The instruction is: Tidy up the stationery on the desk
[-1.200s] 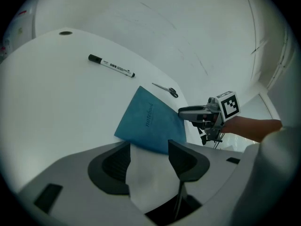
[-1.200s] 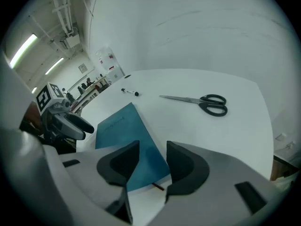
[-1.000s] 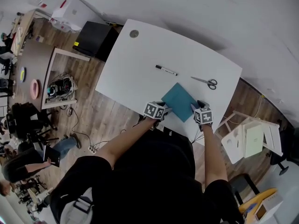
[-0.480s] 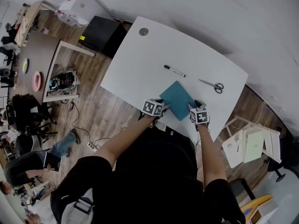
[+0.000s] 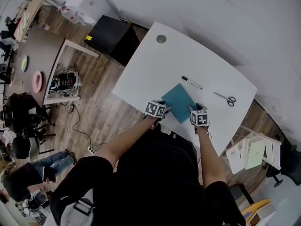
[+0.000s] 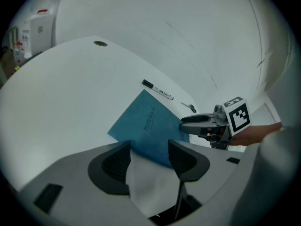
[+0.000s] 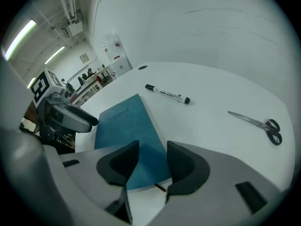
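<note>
Both left gripper (image 6: 149,146) and right gripper (image 7: 153,146) straddle flat rectangular teal notebook (image 5: 180,102)

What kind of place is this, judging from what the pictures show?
Probably a shared office or lab workspace: a white desk with a notebook, marker and scissors, and more tables across the wooden floor.

At lower centre we see the left gripper (image 6: 149,155), jaws apart, with the near corner of the blue notebook (image 6: 148,124) between them on the white tabletop (image 6: 56,93). The right gripper (image 6: 186,122) meets the notebook's right edge. A marker (image 6: 157,90) lies just beyond.
</note>
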The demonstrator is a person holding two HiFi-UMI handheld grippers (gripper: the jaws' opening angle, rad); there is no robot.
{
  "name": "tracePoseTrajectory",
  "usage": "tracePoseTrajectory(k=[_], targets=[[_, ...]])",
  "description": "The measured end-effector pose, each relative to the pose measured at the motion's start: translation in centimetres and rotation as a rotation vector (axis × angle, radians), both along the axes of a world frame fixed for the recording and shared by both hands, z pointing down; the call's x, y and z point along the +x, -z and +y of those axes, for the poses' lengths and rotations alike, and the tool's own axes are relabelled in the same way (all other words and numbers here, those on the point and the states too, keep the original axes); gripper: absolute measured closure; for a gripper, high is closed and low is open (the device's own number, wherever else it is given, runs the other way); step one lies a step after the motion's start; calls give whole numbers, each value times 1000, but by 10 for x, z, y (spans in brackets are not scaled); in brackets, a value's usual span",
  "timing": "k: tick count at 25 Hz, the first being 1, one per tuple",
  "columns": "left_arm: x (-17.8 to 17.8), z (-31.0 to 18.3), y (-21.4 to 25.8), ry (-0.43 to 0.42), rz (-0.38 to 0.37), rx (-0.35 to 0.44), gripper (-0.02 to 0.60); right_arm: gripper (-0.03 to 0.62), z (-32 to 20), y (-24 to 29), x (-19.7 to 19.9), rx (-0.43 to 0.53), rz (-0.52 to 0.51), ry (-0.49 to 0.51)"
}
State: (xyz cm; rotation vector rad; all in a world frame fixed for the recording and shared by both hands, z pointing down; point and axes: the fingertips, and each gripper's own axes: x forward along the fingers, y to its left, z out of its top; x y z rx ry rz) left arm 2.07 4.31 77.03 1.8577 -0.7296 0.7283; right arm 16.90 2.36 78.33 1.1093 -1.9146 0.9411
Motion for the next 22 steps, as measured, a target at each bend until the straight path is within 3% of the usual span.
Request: tracePoseTrajectory(k=[12,22], targets=[[-107,-66,2,-12,21,16,339,418,-46,1,-108,-17,20,-11],[-142,-117,2,-63,14,63,339,418,-40,-1,-156,-37,-18,-175]])
